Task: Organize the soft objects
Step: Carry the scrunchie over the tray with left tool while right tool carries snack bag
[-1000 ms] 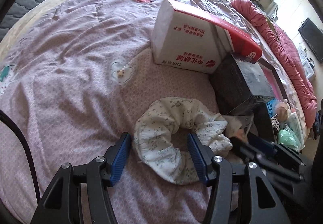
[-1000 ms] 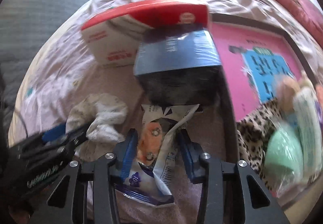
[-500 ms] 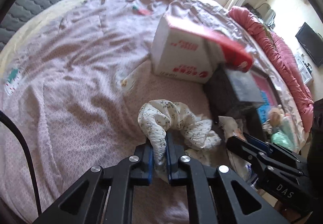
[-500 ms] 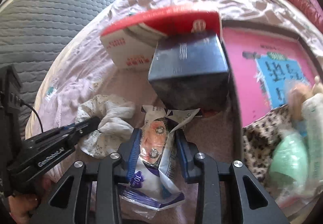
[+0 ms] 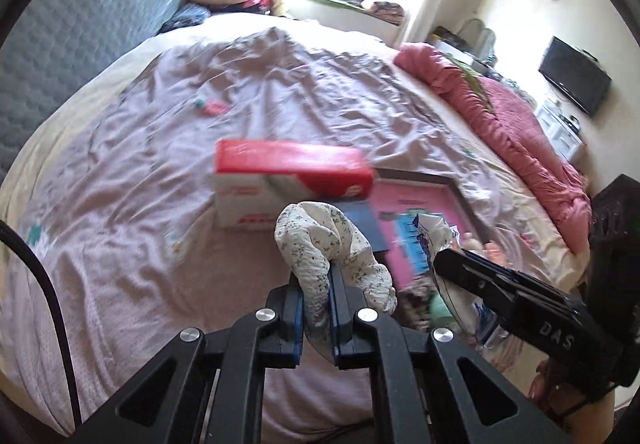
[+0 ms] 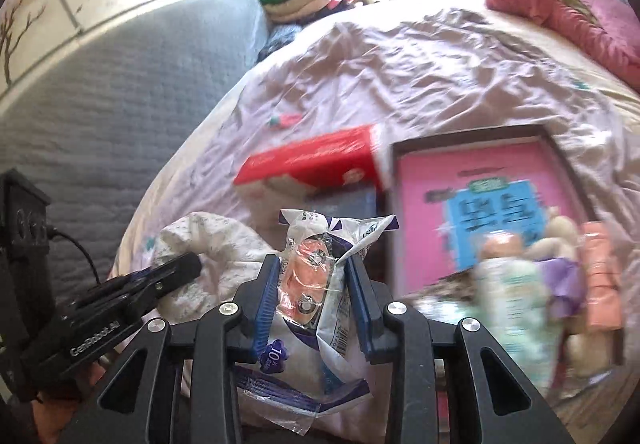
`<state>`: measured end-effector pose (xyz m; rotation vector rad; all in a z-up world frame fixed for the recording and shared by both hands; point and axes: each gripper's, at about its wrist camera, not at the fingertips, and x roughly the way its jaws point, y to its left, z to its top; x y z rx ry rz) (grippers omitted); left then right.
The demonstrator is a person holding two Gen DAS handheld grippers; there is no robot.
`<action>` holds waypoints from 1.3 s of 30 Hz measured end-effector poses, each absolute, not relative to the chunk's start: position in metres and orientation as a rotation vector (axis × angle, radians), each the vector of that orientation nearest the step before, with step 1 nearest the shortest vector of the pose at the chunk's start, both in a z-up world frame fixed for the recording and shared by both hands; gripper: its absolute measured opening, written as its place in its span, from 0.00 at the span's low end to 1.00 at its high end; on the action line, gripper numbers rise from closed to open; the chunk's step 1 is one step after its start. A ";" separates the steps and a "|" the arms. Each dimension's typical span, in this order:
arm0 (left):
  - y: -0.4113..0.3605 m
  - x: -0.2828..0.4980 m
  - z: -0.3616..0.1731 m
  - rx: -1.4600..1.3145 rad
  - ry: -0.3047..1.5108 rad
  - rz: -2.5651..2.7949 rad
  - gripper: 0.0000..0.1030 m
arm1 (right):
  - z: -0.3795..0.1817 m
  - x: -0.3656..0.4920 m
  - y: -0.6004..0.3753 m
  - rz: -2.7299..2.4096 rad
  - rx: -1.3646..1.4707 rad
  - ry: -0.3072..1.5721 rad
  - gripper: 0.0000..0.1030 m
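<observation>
The scrunchie [image 5: 320, 244] sits pinched in the left gripper [image 5: 316, 308] above the bedspread [image 5: 160, 203]. To its right, the right gripper [image 6: 316, 304] holds 1 packet [image 6: 316, 284]. Behind both stands a carton [image 5: 280, 179], with a framed board [image 6: 480, 179] at its right.

1. "DAS" in pale letters on the black body of the right gripper [image 5: 460, 262], seen from the left wrist
2. "GenRobot.AI" on the black body of the left gripper [image 6: 176, 268], seen from the right wrist
3. "10" in a purple badge on the plastic packet [image 6: 316, 284]
4. Print on the red-and-white box [image 5: 280, 179] and the pink board [image 6: 480, 199] is too blurred to read
</observation>
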<state>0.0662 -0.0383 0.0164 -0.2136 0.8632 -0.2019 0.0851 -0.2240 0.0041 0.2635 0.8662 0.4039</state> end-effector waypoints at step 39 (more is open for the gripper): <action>-0.198 0.096 0.028 -0.039 0.889 -0.392 0.10 | 0.010 0.054 -0.388 0.214 0.473 0.727 0.34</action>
